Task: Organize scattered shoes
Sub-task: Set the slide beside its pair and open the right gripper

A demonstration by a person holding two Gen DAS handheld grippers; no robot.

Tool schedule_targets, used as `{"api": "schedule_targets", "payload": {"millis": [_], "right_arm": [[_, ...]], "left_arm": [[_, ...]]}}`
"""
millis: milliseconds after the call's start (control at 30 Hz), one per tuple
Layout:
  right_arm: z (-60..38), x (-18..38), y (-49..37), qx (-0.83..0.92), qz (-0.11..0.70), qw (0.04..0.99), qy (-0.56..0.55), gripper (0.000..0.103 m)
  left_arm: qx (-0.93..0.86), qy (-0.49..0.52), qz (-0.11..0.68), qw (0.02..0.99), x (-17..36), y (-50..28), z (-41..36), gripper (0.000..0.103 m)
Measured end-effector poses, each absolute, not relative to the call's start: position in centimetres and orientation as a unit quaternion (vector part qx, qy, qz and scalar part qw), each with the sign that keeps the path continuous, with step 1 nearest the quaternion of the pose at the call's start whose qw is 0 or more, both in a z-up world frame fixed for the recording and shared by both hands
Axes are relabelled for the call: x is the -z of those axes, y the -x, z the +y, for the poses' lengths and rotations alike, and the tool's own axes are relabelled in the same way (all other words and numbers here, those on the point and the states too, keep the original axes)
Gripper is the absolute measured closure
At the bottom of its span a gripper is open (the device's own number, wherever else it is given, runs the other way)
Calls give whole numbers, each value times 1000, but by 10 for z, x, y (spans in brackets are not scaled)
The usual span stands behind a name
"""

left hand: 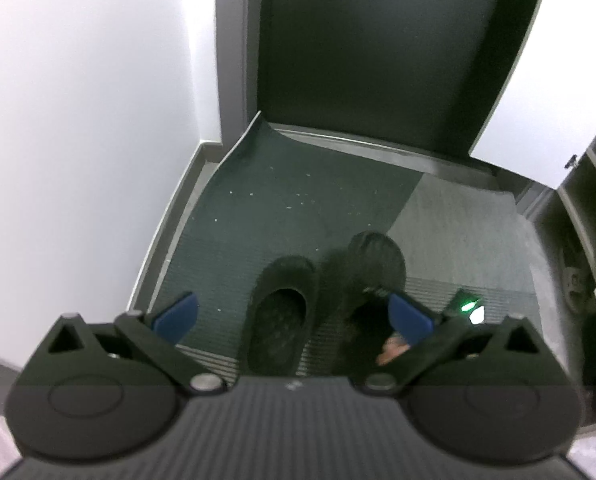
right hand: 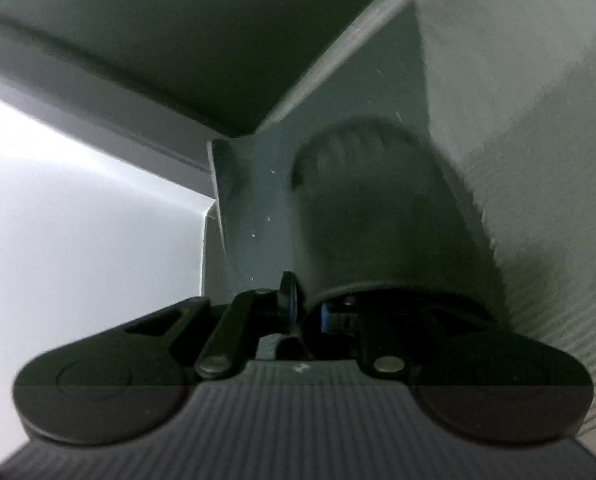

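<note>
Two dark fuzzy slippers lie side by side on a dark ribbed doormat [left hand: 234, 216] in front of a door. In the left wrist view the left slipper [left hand: 282, 312] rests flat with its opening facing up. My left gripper [left hand: 294, 312] hovers above it, open, with nothing between its blue pads [left hand: 178, 314]. The right slipper [left hand: 374, 268] stands slightly ahead of the other, and a hand [left hand: 394, 350] shows at its heel. In the right wrist view my right gripper [right hand: 308, 312] is shut on the heel rim of that slipper [right hand: 378, 208], one finger outside, one inside. The view is blurred and rolled.
A dark door [left hand: 378, 40] and metal threshold [left hand: 378, 148] close the far side. A white wall [left hand: 78, 120] with skirting bounds the left. Open shelves [left hand: 594, 200] stand at the right. A lighter grey mat strip [left hand: 458, 216] lies right of the slippers. A green light [left hand: 468, 306] glows there.
</note>
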State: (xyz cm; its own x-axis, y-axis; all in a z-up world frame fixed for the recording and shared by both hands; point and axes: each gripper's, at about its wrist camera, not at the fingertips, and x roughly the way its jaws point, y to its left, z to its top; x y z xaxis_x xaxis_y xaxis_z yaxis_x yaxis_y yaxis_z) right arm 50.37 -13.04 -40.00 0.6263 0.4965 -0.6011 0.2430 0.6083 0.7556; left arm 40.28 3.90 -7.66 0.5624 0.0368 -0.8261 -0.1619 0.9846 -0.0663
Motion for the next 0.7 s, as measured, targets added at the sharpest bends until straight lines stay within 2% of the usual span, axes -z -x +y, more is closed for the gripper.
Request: {"api": "schedule_targets", "payload": {"millis": [267, 500, 533, 567, 633, 700], "right_arm": [[-115, 465, -507, -17, 473, 748, -465, 90], [-89, 457, -531, -35, 514, 778, -360, 84], [-88, 456, -531, -37, 513, 781, -354, 78], [-88, 454, -531, -42, 512, 783, -350, 64], [-89, 454, -528, -44, 512, 784, -347, 52], [-90, 452, -525, -42, 511, 784, -351, 47]], "left_arm": [[-52, 58, 484, 872, 90, -418, 34, 0], [-49, 54, 480, 874, 88, -430, 35, 0], [-57, 50, 471, 879, 86, -431, 35, 0], [-63, 44, 463, 883, 84, -432, 33, 0], [-62, 29, 449, 891, 80, -435, 29, 0], [-60, 16, 435, 898, 75, -437, 25, 0]]}}
